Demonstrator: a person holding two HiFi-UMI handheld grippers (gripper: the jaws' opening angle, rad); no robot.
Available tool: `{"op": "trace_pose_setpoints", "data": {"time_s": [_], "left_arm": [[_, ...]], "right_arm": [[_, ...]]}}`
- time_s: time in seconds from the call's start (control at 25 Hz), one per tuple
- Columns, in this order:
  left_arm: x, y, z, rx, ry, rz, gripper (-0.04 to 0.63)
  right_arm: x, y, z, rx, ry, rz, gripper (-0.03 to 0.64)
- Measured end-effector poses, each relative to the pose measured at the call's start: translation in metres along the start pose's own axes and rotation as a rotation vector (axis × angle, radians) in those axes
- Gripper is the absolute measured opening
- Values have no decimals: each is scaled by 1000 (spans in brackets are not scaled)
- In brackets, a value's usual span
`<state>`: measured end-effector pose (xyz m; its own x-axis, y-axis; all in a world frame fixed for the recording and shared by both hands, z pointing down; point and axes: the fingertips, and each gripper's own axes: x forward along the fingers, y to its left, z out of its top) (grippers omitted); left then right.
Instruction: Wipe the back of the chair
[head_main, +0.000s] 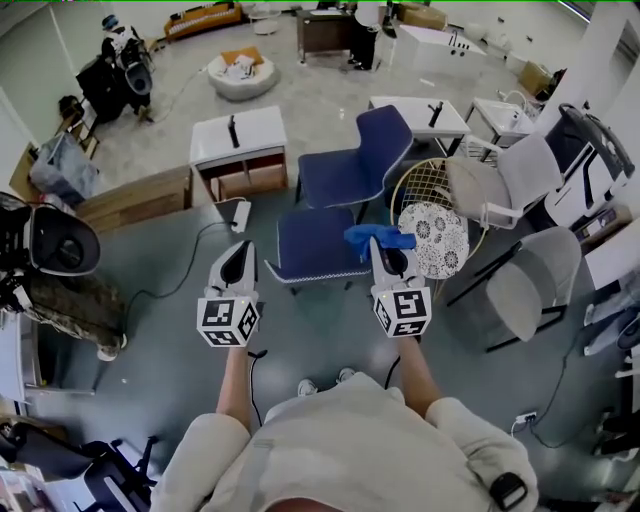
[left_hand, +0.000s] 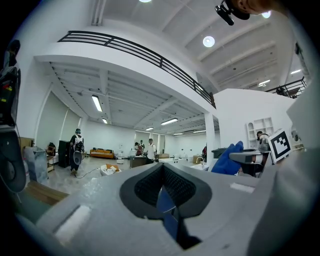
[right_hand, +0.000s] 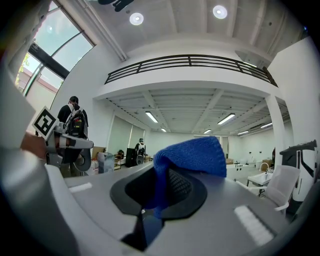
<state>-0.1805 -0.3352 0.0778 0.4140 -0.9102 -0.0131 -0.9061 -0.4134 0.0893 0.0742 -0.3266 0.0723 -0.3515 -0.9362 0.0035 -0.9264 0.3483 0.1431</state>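
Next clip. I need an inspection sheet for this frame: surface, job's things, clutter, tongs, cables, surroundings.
Surface: grey floor; no worktable in use.
Job's things: blue chair ahead of the person; blue cloth held up in the right tongs.
Clutter: white cabinet, white chairs, lace-topped round table.
Tongs: left tongs shut, nothing between them; right tongs shut on the blue cloth.
Cables: black cable runs from a power strip across the floor.
Surroundings: large open hall; people stand far off.
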Motion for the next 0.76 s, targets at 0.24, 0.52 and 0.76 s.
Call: {"op": "trace_pose_setpoints", "data": {"time_s": [0.24,0.52,0.76], "left_arm": [[2,-4,-8,-10,11,10,2],[3,-5,-9,-4,14,13,2],[3,-2,-6,2,18,23,2]], "right_arm": [[-1,-6,-3,2,4,1,34],[-1,-9,-7,5,12,3,34],[-1,-11,-5,2,15,7,34]]}}
